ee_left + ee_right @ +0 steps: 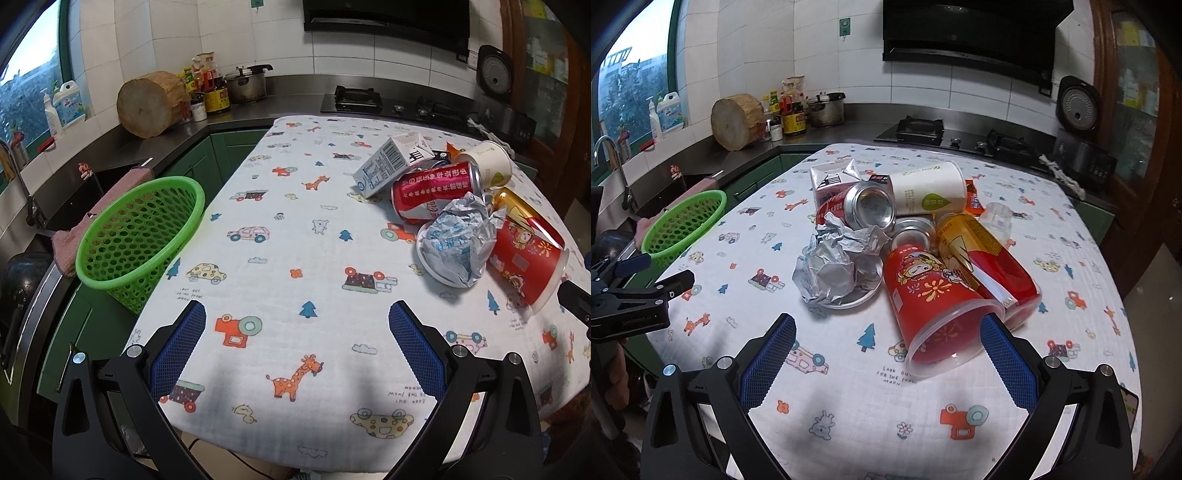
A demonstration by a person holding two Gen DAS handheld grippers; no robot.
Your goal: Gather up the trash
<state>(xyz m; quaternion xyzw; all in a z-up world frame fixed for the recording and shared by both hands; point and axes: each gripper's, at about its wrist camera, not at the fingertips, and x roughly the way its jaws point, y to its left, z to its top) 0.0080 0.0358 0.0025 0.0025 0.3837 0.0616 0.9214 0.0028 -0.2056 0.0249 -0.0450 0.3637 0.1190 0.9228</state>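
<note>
Trash [916,258]: one heap on the far right part of the worktop [280,221], which is covered by a white cloth printed with cars, giraffes and trees.

Surroundings: green mesh basket [140,236] at the worktop's left edge, tilted, well apart from the heap, bare cloth between. Behind it a pink towel [110,206] draped over the sink edge. Farther back: a round wooden block [151,105], bottles and a pot [246,85] on the kitchen counter, a gas hob [960,136], a rice cooker [1078,107].

Heap contents, touching or overlapping:
- red paper cup [934,314], on its side, mouth toward the right wrist camera;
- yellow-and-red can [990,258] just beside it;
- crumpled silver wrapper [834,266] lying on a small white plate [860,295];
- red cola can [436,192], on its side;
- white paper cup [927,190], on its side;
- milk carton [391,162], tipped over;
- small clear cup [997,218]; orange wrapper [973,199].

Left claw [297,350]: fingers wide apart, holding nothing, over bare cloth.
Right claw [888,354]: fingers wide apart, holding nothing; right blue pad [1008,358] just beside the red cup's rim.
</note>
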